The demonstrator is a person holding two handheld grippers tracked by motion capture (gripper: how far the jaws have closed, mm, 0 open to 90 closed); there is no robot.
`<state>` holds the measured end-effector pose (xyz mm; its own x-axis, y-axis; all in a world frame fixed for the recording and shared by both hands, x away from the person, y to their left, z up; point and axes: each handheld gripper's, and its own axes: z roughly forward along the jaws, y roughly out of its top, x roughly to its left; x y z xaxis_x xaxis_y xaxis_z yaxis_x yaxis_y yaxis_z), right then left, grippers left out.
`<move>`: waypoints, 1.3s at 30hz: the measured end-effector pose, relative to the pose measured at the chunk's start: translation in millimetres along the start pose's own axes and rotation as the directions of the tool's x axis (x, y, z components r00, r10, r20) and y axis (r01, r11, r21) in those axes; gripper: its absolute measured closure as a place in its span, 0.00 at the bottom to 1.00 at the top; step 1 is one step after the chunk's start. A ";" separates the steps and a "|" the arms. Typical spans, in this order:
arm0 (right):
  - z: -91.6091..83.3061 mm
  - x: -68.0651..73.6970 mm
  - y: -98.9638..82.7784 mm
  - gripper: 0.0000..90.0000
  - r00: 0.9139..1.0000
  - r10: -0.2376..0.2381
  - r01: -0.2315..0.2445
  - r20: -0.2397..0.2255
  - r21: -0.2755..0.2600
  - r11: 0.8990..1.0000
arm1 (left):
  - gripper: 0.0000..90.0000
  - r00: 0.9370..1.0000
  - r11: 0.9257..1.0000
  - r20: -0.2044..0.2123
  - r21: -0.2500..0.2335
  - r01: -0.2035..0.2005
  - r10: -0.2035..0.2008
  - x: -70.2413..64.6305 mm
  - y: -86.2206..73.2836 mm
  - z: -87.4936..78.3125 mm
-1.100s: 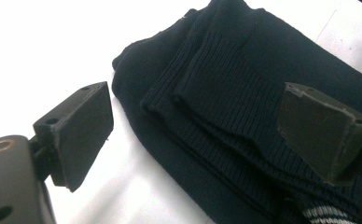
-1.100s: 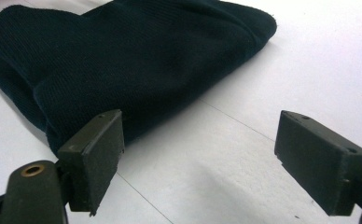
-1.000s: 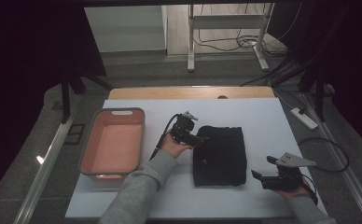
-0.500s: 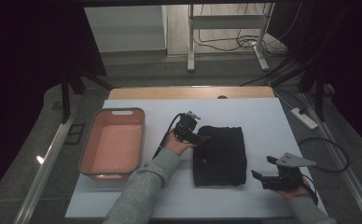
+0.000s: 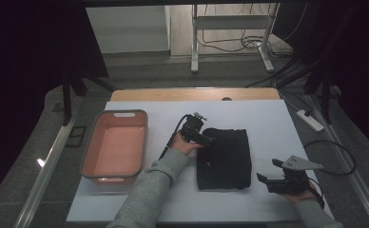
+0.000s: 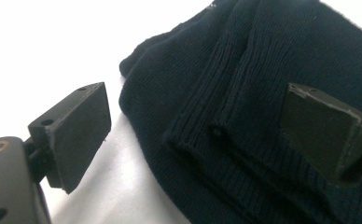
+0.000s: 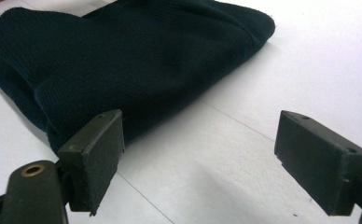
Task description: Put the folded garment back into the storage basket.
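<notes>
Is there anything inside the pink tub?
No, in the high view the pink tub on the left of the table shows only its bare pink floor, and the folded dark garment lies outside it.

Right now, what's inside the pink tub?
The pink tub looks empty: its bare floor shows in the high view. The inside of its near wall is hidden by the rim. The black sweater lies outside it, on the table.

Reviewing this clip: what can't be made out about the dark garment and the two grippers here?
- Folded dark knit garment, high view: too dark to see folds or garment type.
- Left gripper view: frame edges cut the garment off.
- Left gripper, high view: tips blend into the cloth, contact unclear.
- Right gripper, high view: jaw gap too small to judge.
</notes>
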<state>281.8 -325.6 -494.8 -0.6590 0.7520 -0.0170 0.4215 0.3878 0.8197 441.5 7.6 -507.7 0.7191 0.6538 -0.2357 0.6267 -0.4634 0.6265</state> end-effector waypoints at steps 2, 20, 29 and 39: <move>0.0 0.0 -0.1 0.18 1.000 0.000 0.000 0.000 0.000 1.000 | 0.10 1.000 1.000 -0.009 0.015 -0.007 0.008 -0.1 0.5 3.4; 0.4 -0.3 -0.4 0.18 1.000 0.002 -0.002 0.000 0.005 1.000 | 0.05 1.000 0.998 0.006 0.065 0.019 -0.019 3.5 1.6 19.1; 0.8 -0.5 -0.6 0.19 1.000 0.003 -0.003 -0.002 0.006 1.000 | 0.05 0.999 0.997 0.029 0.070 0.040 -0.042 5.8 0.7 20.0; 0.7 -0.4 -0.5 0.19 1.000 0.003 -0.003 -0.001 0.007 1.000 | 0.54 0.974 0.997 0.221 0.069 0.044 -0.058 9.6 -2.6 18.0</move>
<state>282.3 -325.7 -495.6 -0.6584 0.7525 -0.0142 0.4276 0.3895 0.8158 452.2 4.3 -525.0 0.7298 0.5313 -0.4302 0.6770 -0.4741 0.5629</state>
